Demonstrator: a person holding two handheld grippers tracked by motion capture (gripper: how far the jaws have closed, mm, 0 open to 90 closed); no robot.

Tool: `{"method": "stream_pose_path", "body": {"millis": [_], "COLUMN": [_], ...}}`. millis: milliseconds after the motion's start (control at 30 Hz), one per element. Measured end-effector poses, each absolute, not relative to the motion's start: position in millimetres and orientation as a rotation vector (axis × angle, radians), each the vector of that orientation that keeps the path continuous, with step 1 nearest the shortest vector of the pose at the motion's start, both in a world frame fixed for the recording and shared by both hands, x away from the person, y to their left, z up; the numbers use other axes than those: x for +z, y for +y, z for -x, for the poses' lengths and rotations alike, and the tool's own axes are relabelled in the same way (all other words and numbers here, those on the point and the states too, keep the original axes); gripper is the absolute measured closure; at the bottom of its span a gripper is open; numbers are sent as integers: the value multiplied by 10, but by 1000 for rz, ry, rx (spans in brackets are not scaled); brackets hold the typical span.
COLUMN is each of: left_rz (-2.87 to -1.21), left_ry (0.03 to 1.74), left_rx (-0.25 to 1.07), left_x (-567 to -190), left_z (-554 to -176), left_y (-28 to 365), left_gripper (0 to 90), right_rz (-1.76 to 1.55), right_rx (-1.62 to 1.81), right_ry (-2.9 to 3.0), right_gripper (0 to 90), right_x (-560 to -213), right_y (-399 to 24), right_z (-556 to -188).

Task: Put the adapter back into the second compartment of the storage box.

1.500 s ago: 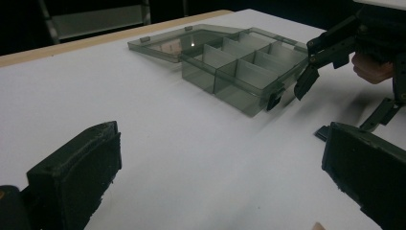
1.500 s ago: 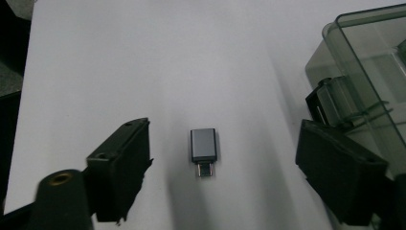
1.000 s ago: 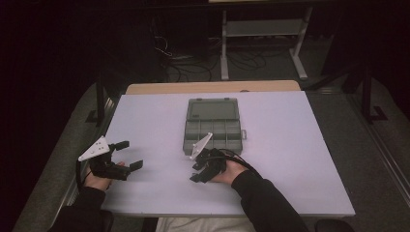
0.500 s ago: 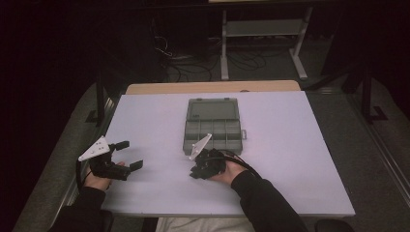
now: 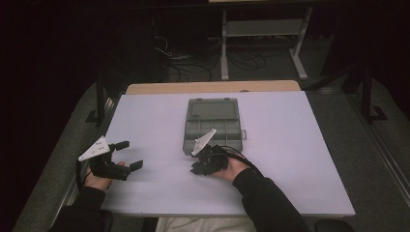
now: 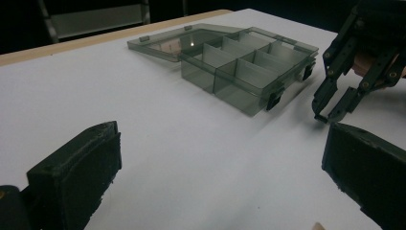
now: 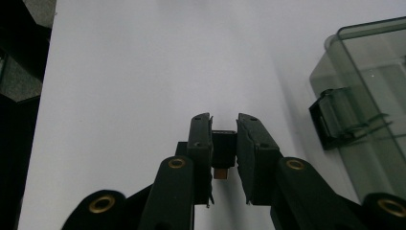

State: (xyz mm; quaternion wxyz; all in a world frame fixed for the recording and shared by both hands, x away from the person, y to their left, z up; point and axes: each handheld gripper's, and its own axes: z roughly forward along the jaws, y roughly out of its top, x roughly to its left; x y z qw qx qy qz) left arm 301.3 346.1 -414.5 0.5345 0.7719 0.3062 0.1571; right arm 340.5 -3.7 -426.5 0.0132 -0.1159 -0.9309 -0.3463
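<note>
Adapter [image 7: 223, 152], small and black with a metal end, sits pinched between the right gripper's [image 7: 223, 125] pads just above the white tabletop [image 5: 290, 159], beside the open grey box [image 5: 213, 126]. Left gripper [image 5: 128, 154] hovers well apart near the tabletop's left edge, spread and empty.

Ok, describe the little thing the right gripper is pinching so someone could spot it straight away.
On the white table, just in front of the open grey compartment box, the right gripper is shut on a small black block. Unlike the see-through box, it is opaque, with a metal tip.
</note>
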Motion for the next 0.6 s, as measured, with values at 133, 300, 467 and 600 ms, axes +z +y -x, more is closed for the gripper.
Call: {"method": "stream_pose_path", "body": {"millis": [133, 300, 467, 600], "left_rz": [-1839, -1839, -1840, -1839], "left_ry": [731, 731, 730, 731], "left_rx": [375, 374, 373, 373], "left_x": [-4145, -4145, -4146, -4146], "left_z": [-3012, -3012, -3014, -3013], "left_y": [3462, 3461, 3461, 3461], "left_gripper": [0, 0, 0, 0], "right_rz": [364, 366, 379, 383], "right_rx": [-1092, -1109, -1125, -1132], "right_ry": [-2902, -2905, -2905, -2911], "right_gripper": [747, 747, 747, 747], "right_x": [-4217, -4133, -4072, -4041], "right_y": [-57, -82, -129, -154], "right_z": [-3418, -3442, -3463, -3471]}}
